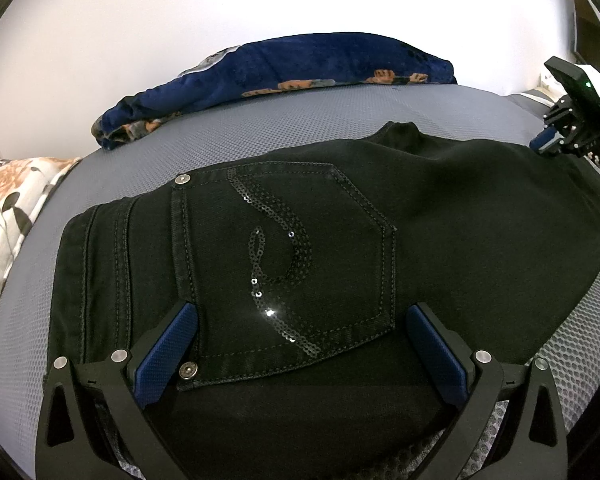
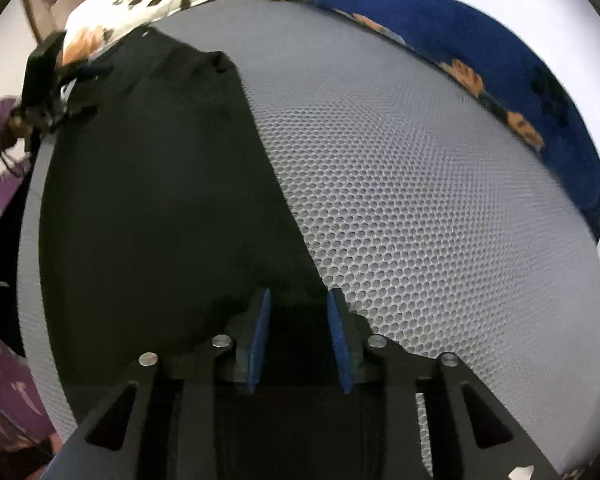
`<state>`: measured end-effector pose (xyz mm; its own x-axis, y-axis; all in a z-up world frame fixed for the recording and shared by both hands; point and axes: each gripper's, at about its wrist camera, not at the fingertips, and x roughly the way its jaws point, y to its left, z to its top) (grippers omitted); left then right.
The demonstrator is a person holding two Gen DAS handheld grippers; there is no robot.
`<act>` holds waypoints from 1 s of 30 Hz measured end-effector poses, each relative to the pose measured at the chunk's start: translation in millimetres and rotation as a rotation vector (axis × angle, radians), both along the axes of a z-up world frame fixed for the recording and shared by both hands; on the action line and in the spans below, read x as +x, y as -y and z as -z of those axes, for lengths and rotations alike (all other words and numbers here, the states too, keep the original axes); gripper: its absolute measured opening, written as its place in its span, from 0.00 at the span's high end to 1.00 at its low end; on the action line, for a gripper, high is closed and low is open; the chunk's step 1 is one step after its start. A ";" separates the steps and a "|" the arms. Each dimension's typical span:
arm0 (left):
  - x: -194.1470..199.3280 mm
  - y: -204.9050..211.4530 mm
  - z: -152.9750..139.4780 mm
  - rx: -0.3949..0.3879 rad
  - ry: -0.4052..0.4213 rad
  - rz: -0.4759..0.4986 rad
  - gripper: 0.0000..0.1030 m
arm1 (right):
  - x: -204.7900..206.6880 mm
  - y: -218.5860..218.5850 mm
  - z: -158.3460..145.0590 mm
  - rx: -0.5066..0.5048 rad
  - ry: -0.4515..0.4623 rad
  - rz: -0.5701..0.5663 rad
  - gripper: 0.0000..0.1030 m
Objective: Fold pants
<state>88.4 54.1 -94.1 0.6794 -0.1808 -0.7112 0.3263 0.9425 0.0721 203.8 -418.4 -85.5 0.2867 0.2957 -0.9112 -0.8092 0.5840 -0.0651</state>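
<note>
Black pants [image 1: 340, 240] lie flat on a grey mesh surface [image 1: 300, 120], folded lengthwise, with a sequinned back pocket [image 1: 284, 264] facing up. My left gripper [image 1: 300, 312] is wide open just above the pocket near the waistband, holding nothing. In the right wrist view the pants [image 2: 160, 200] stretch away to the left. My right gripper [image 2: 298, 300] is partly open over the leg end of the pants, its blue pads astride the fabric edge. The right gripper also shows in the left wrist view [image 1: 556, 140] at the far right.
A blue floral blanket [image 1: 300, 64] lies along the far edge of the mesh surface; it also shows in the right wrist view [image 2: 500, 60]. A white floral pillow [image 1: 8, 208] sits at the left. Purple cloth [image 2: 4, 360] is at the left edge.
</note>
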 end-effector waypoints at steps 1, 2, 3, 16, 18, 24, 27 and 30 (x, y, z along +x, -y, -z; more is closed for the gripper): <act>-1.1 0.5 0.1 0.000 0.000 0.000 0.00 | -1.1 0.0 -0.5 0.001 0.003 0.003 0.83; -1.8 0.9 0.2 0.000 0.000 0.000 0.00 | -3.2 0.0 -1.1 -0.002 0.020 0.008 0.88; -1.9 1.0 0.2 0.000 0.000 -0.001 0.00 | -5.4 0.1 -0.8 -0.005 0.032 0.007 0.90; -1.8 1.0 0.4 -0.001 0.000 0.000 0.00 | -13.0 -4.3 -0.6 -0.092 0.103 0.015 1.00; -2.4 1.3 0.5 -0.001 0.001 -0.001 0.00 | -7.2 6.1 -1.6 -0.087 0.111 0.071 1.00; -2.6 2.6 0.5 0.001 0.001 -0.001 0.00 | -2.6 15.9 -8.9 -0.041 0.087 0.150 0.96; -4.1 2.5 0.6 -0.004 0.002 -0.001 0.00 | 4.8 -11.4 -34.4 0.122 0.026 0.135 0.77; -4.5 3.9 -0.4 -0.010 0.005 -0.001 0.00 | 26.2 -62.8 -52.1 0.332 -0.158 0.083 0.27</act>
<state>83.8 50.2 -93.7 0.6828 -0.1875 -0.7061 0.3254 0.9434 0.0642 229.9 -355.6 -33.4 0.1859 0.5644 -0.8043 -0.7430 0.6163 0.2608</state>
